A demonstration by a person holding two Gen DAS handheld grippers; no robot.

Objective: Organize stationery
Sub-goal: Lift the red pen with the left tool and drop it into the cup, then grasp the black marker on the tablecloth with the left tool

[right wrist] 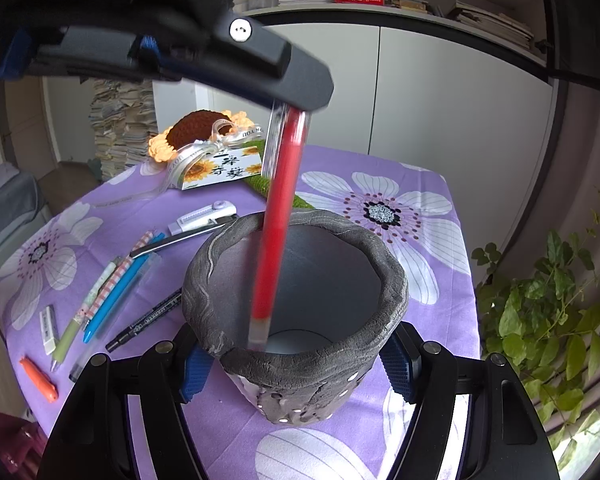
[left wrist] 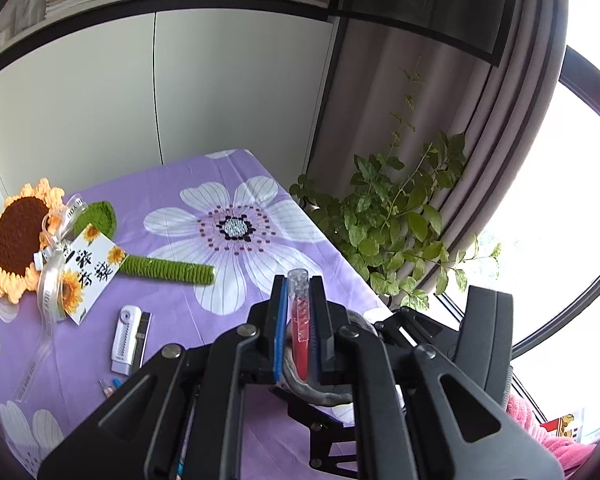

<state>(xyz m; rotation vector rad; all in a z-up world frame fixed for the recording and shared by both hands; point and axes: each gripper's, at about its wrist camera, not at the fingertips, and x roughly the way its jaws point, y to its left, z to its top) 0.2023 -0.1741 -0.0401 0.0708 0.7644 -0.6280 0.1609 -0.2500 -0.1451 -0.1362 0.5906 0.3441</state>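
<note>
Inside the pot (right wrist: 300,368) rim, left claw (left wrist: 299,300) grips red pen (right wrist: 277,216); right claw (right wrist: 295,372) clamps pot.

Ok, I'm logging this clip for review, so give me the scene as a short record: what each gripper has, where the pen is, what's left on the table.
left gripper: shut on the red pen
right gripper: clamped around the grey pen pot
pen position: hanging tip-down, lower end inside the pot's mouth
pen release: not yet done
still on tablecloth: blue pen, black marker, white eraser, white utility knife, orange piece
decor: crochet sunflower
</note>
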